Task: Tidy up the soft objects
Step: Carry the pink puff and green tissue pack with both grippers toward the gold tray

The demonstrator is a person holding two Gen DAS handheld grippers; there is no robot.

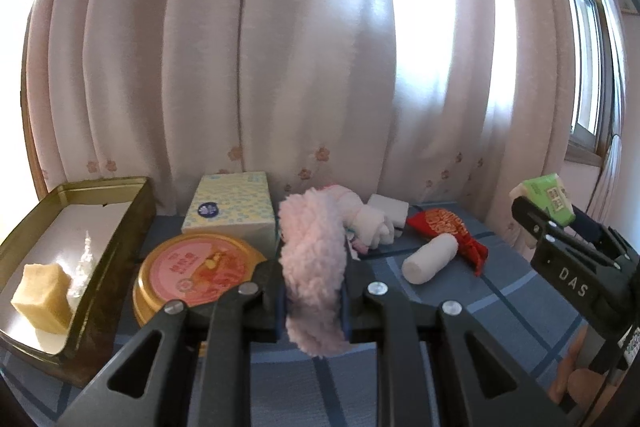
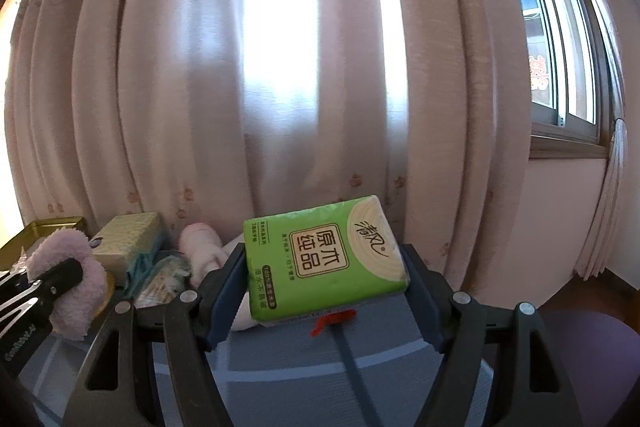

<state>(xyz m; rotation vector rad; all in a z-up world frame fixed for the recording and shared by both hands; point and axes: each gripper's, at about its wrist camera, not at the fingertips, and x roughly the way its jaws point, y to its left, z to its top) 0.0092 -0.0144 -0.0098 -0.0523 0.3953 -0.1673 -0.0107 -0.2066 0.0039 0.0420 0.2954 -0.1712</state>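
Left gripper point(image 1: 314, 301) pinched tight on fluffy pink cloth point(image 1: 312, 267), lifted clear of bed. Right gripper point(image 2: 326, 291) clamped wide across green tissue pack point(image 2: 326, 259), held aloft. Probably both bound for open tin point(image 1: 120, 227) at left, sponge point(image 1: 42, 297) already inside.

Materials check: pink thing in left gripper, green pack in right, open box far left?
Pink fluffy item: looks like plush fleece, matte; shaggy pile bulges around the fingers.
Green tissue pack: thin glossy plastic film, likely over paper tissues; sheen and printed wrap.
Open box: seemingly metal tin, gold-toned, thin rolled rim.
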